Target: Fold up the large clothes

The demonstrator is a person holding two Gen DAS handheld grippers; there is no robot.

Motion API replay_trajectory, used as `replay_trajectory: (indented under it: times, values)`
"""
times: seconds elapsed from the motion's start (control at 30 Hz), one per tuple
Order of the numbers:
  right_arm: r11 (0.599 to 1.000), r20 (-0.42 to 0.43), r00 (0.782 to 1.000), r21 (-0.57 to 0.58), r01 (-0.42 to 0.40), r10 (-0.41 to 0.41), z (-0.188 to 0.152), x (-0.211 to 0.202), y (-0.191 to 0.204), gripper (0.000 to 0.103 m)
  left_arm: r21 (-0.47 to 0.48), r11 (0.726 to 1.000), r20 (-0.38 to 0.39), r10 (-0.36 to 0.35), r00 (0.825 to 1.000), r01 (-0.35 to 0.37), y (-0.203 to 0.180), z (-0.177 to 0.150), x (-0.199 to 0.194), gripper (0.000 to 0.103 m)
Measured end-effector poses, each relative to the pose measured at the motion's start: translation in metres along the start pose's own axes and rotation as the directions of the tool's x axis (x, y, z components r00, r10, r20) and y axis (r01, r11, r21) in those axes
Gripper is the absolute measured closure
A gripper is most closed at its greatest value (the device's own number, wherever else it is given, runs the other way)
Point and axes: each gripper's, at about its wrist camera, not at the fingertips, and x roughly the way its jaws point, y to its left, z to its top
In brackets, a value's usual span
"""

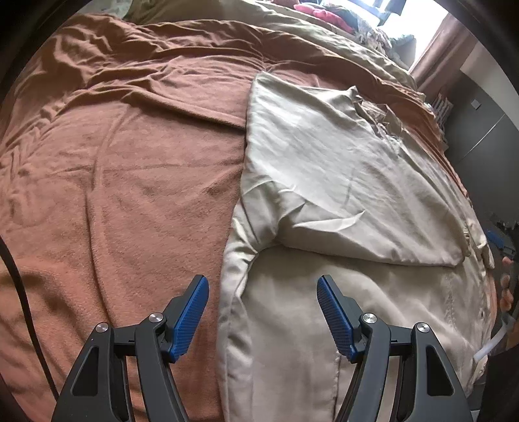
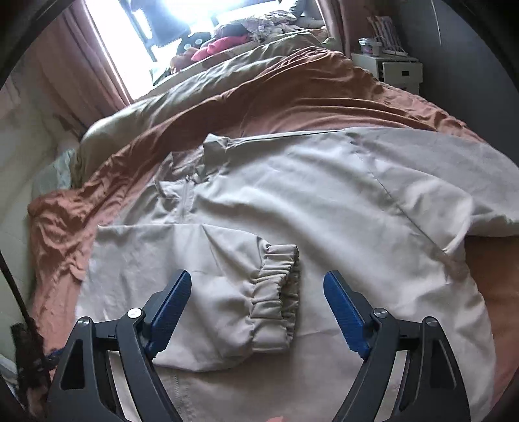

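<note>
Across the near part of the bed lies a large beige jacket (image 2: 324, 201) of thin, crinkled fabric, spread on a rust-brown fleece blanket (image 1: 113, 181) that covers the mattress. In the right wrist view the jacket's collar and short front zip point toward the far side of the bed, where an olive-tan duvet (image 2: 194, 87) is bunched up below a bright window (image 2: 155, 29). One sleeve is folded in over the jacket's body, so that its gathered elastic cuff (image 2: 279, 285) rests on the chest panel. The right gripper (image 2: 256, 308), black with blue ribbed pads, hangs just above that cuff; its jaws stand wide apart on either side of the cuff and the pads press on nothing.

In the left wrist view the jacket fills the right half of the bed, its other side folded over in a broad flap whose edge runs diagonally across the body. The left gripper (image 1: 262, 311) is likewise spread open and grips nothing; it hovers over the jacket's long side edge, one pad above the brown blanket, the other above beige cloth. A pile of red and dark clothes (image 1: 327, 14) sits at the far edge of the bed by the window. At the right rim of that view, a person's fingertips (image 1: 506, 292) show beside the jacket.
</note>
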Motion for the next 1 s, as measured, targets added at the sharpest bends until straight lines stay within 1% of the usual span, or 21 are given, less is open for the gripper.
replay_trajectory:
  times: [0.13,0.23,0.27,0.3,0.33,0.4,0.47,0.5,0.53,0.57,0.6,0.63,0.67,0.7,0.8,0.87,0.93,1.0]
  values:
    - [0.998,-0.062,0.996,-0.020,-0.058,0.057,-0.022,-0.005,-0.009,0.020,0.005,1.000,0.012,0.002,1.000,-0.002,-0.003,-0.002,-0.004,0.032]
    - [0.996,-0.120,0.989,-0.012,-0.089,0.087,-0.038,0.007,-0.010,0.022,0.009,1.000,0.008,0.013,1.000,-0.013,-0.002,-0.003,-0.005,0.034]
    - [0.995,-0.144,0.985,-0.009,-0.095,0.092,-0.044,0.014,-0.010,0.025,0.010,1.000,0.006,0.015,1.000,-0.015,-0.003,-0.002,-0.005,0.039]
    - [0.995,-0.162,0.982,-0.006,-0.100,0.098,-0.046,0.019,-0.010,0.036,0.012,1.000,0.002,0.017,1.000,-0.017,-0.003,-0.002,-0.004,0.042]
    - [0.995,-0.184,0.978,-0.001,-0.104,0.102,-0.048,0.025,-0.009,0.048,0.015,1.000,0.000,0.022,1.000,-0.022,-0.003,-0.001,-0.004,0.042]
    - [0.995,-0.213,0.972,0.012,-0.100,0.101,-0.045,0.039,-0.010,0.052,0.029,0.999,0.003,0.029,1.000,-0.029,-0.005,0.001,-0.002,0.046]
    - [0.997,-0.211,0.975,0.009,-0.077,0.077,-0.033,0.053,-0.006,0.056,0.045,0.998,-0.001,0.041,0.999,-0.041,-0.008,0.003,0.002,0.050]
    - [0.998,-0.205,0.977,0.007,-0.055,0.055,-0.028,0.058,-0.006,0.064,0.052,0.998,-0.001,0.048,0.999,-0.048,-0.008,0.005,0.004,0.051]
    - [0.999,-0.200,0.979,0.010,-0.032,0.034,-0.024,0.062,-0.008,0.067,0.058,0.997,-0.001,0.056,0.998,-0.056,-0.009,0.006,0.006,0.052]
    - [1.000,-0.194,0.981,0.020,-0.019,0.022,-0.020,0.065,-0.010,0.068,0.059,0.996,-0.002,0.063,0.998,-0.063,-0.008,0.008,0.010,0.058]
    - [0.999,-0.183,0.983,0.032,-0.008,0.013,-0.015,0.069,-0.015,0.073,0.052,0.996,-0.007,0.074,0.997,-0.074,-0.006,0.010,0.014,0.063]
    - [0.999,-0.175,0.984,0.039,0.002,0.005,-0.014,0.070,-0.016,0.075,0.045,0.996,-0.007,0.079,0.997,-0.079,-0.005,0.011,0.016,0.065]
    - [0.999,-0.164,0.986,0.051,0.009,-0.001,-0.008,0.074,-0.021,0.075,0.033,0.996,-0.009,0.087,0.996,-0.086,-0.002,0.012,0.020,0.072]
    - [0.998,-0.154,0.988,0.058,0.015,-0.006,-0.006,0.077,-0.023,0.076,0.023,0.995,-0.012,0.093,0.996,-0.093,0.000,0.013,0.024,0.074]
    - [0.996,-0.127,0.991,0.070,0.047,-0.038,0.001,0.086,-0.027,0.076,-0.006,0.997,-0.022,0.083,0.996,-0.083,0.007,0.014,0.032,0.074]
    - [0.995,-0.127,0.991,0.089,0.047,-0.035,0.003,0.088,-0.029,0.076,-0.005,0.996,-0.020,0.090,0.996,-0.090,0.005,0.013,0.031,0.074]
    - [0.995,-0.128,0.991,0.088,0.046,-0.034,-0.001,0.081,-0.029,0.076,0.007,0.995,-0.023,0.103,0.994,-0.103,0.000,0.013,0.026,0.074]
    - [0.997,-0.110,0.994,0.072,0.032,-0.024,-0.007,0.073,-0.022,0.076,0.016,0.994,-0.013,0.112,0.994,-0.112,-0.006,0.012,0.019,0.074]
